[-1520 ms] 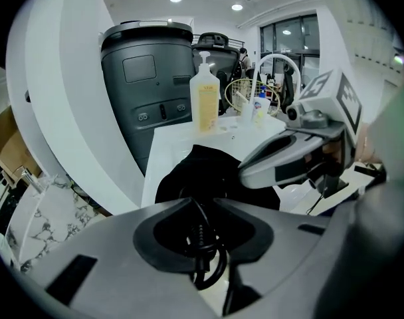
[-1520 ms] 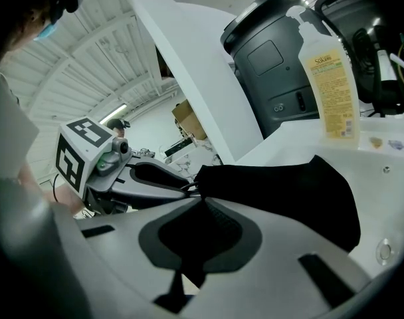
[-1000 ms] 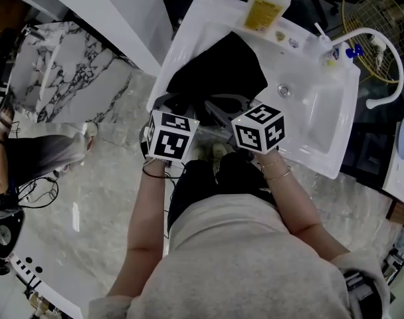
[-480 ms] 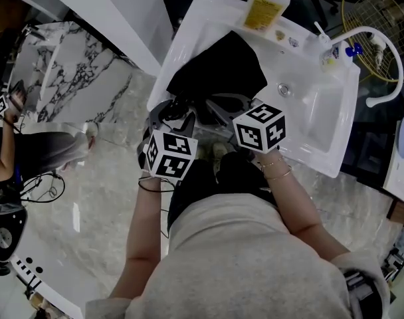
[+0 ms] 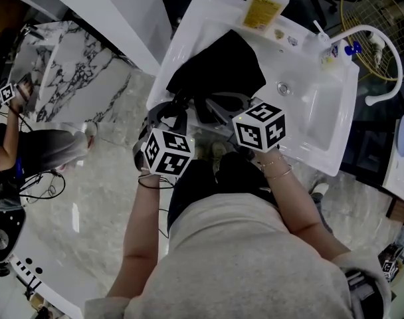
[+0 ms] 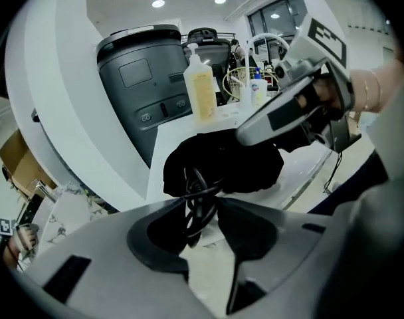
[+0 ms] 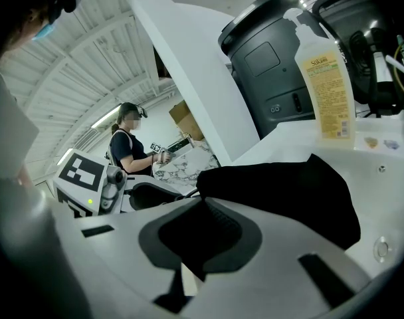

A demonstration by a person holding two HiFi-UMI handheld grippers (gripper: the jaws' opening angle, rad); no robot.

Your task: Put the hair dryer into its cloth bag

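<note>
A black cloth bag lies bunched on the white sink counter; it also shows in the left gripper view and the right gripper view. The hair dryer itself is hidden. Its black power cord comes out of the bag's near edge in loops. My left gripper sits at the counter's front edge, its jaws closing on those loops, which touch both pads. My right gripper is shut on the bag's near hem.
A soap bottle with a yellow label stands at the back of the counter. The basin and a curved tap lie to the right. Another person stands far left on the marble floor. A grey machine stands behind the counter.
My left gripper has drawn back from the bag toward me and slightly left, and rolled a little, with cord loops now showing at its jaws. The right gripper has kept still.
</note>
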